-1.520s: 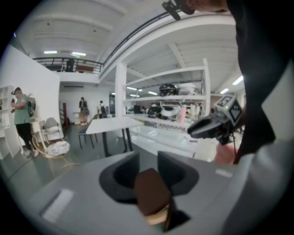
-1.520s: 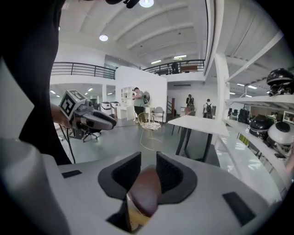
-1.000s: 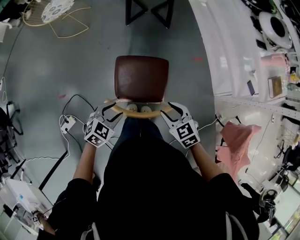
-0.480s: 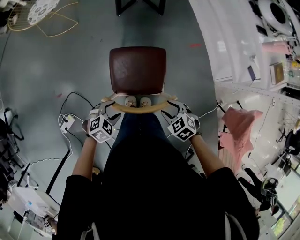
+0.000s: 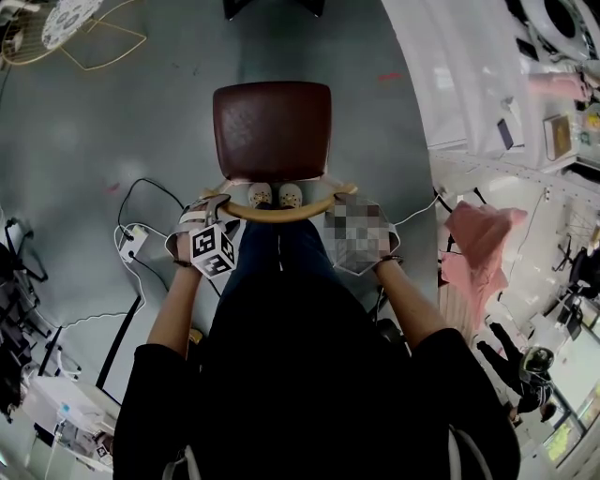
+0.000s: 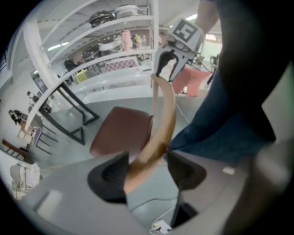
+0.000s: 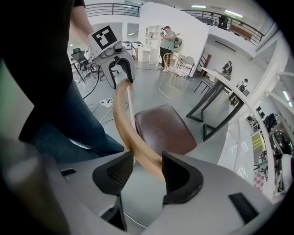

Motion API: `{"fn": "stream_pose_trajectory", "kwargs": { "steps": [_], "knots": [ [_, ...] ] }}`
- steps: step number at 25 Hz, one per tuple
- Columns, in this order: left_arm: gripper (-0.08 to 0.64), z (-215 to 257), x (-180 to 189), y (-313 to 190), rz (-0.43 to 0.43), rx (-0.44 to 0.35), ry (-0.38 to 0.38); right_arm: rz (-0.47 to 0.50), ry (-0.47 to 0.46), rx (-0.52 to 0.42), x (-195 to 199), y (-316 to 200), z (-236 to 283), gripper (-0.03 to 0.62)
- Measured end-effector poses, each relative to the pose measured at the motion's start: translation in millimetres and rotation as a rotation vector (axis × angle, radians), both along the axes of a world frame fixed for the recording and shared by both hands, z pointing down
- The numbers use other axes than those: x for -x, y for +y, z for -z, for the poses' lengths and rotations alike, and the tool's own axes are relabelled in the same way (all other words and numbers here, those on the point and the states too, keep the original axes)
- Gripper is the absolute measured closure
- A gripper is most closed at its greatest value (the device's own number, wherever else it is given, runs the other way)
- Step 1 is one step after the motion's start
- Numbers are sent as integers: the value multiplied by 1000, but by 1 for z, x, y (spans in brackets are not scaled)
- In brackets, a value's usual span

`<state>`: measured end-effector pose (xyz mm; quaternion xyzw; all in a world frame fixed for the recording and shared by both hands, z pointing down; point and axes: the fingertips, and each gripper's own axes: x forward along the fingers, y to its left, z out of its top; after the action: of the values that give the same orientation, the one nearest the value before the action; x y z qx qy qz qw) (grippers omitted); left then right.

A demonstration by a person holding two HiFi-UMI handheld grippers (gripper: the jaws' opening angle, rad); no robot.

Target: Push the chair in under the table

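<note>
Brown padded seat and curved wooden backrest rail (image 5: 281,214) mark the chair (image 5: 272,131); in the head view it stands on the floor just ahead, short of the black table legs (image 5: 232,7), with the rail lying crosswise. The left hand-held gripper (image 5: 211,202) and right hand-held gripper (image 5: 343,201) are at its ends, equally near. The left gripper view shows jaws that have just been opening, apart, with the rail loose between them. The right gripper view shows the same: just opened, astride the rail, unclamped.

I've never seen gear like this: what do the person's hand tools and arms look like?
The left gripper and right gripper match: light grey shells, two black curved pads, and a cube bearing black-and-white square markers. The person wears a black top with short sleeves.
</note>
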<state>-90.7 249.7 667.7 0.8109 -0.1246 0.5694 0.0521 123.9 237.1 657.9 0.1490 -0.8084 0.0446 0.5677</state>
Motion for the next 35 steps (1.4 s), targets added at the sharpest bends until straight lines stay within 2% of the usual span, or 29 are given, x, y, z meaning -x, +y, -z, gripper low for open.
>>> {"fn": "stream_pose_trajectory", "kwargs": {
  "steps": [8, 17, 22, 35],
  "knots": [
    [295, -9, 4, -4, -9, -20, -37, 10, 41, -68, 3, -4, -1, 417],
    [284, -12, 10, -11, -13, 9, -35, -29, 95, -59, 10, -8, -2, 413],
    [281, -14, 12, -40, 21, -18, -37, -75, 117, -91, 11, -37, -3, 414],
    [274, -15, 26, -104, 5, -34, -33, -104, 136, -98, 25, -93, -4, 414]
  ]
}}
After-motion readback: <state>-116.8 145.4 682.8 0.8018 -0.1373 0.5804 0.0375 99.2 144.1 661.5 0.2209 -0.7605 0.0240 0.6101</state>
